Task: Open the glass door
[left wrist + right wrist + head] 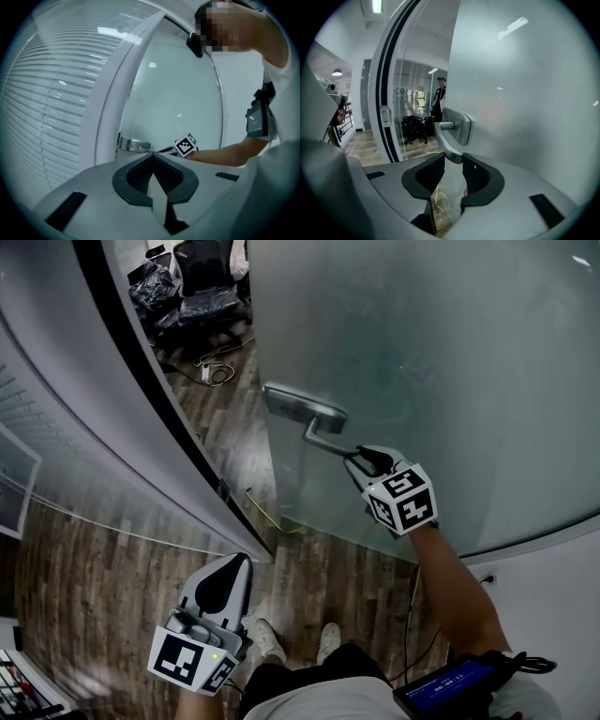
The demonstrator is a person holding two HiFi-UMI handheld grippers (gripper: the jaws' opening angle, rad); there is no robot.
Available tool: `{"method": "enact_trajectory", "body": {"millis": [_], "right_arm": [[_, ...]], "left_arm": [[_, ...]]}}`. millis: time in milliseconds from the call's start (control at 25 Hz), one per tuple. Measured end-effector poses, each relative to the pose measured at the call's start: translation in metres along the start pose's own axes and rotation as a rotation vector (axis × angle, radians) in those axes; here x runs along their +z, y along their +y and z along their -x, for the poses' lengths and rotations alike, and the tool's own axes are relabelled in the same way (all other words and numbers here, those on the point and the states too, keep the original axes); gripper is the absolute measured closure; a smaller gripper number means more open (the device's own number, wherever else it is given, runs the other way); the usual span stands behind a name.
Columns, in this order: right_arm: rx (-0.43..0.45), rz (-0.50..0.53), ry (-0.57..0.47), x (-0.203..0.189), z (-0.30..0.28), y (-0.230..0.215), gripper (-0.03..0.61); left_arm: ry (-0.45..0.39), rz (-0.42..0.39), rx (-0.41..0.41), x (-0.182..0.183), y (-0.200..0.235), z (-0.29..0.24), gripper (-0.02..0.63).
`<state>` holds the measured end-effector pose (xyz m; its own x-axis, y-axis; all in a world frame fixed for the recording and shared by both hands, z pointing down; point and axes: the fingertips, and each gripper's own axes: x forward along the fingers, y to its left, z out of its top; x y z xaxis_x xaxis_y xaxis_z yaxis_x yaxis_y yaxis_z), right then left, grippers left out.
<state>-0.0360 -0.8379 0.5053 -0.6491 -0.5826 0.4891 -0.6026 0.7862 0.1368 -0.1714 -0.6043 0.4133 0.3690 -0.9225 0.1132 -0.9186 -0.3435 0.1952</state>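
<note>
- The right gripper (354,457) has its 2 jaws clamped on the tip of the lever handle (317,432), likely to swing the glass door (450,371), which stands ajar.
- The left gripper (227,568) hangs spare beside the hip.
- Only its own view shows its jaws together and empty.
- Only the right gripper view shows chairs (415,126) through the gap.

The free end of the handle (321,439) is covered by the jaws of the right hand-held gripper (359,459) in the head view. The frosted glass door (450,352) is cut by the top and right edges, and nothing behind it can be made out. The black chairs (202,282) are cut by the top edge. The print on the blue screen (452,681) is too small to read. A far person (439,96) is too small to describe.
</note>
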Motion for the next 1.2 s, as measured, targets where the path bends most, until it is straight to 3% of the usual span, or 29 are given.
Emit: {"method": "enact_trajectory", "body": {"millis": [1200], "right_arm": [[-0.146, -0.095, 0.03, 0.028, -0.051, -0.126, 0.459]], "left_arm": [[0.0, -0.015, 0.074, 0.017, 0.004, 0.005, 0.614]]}}
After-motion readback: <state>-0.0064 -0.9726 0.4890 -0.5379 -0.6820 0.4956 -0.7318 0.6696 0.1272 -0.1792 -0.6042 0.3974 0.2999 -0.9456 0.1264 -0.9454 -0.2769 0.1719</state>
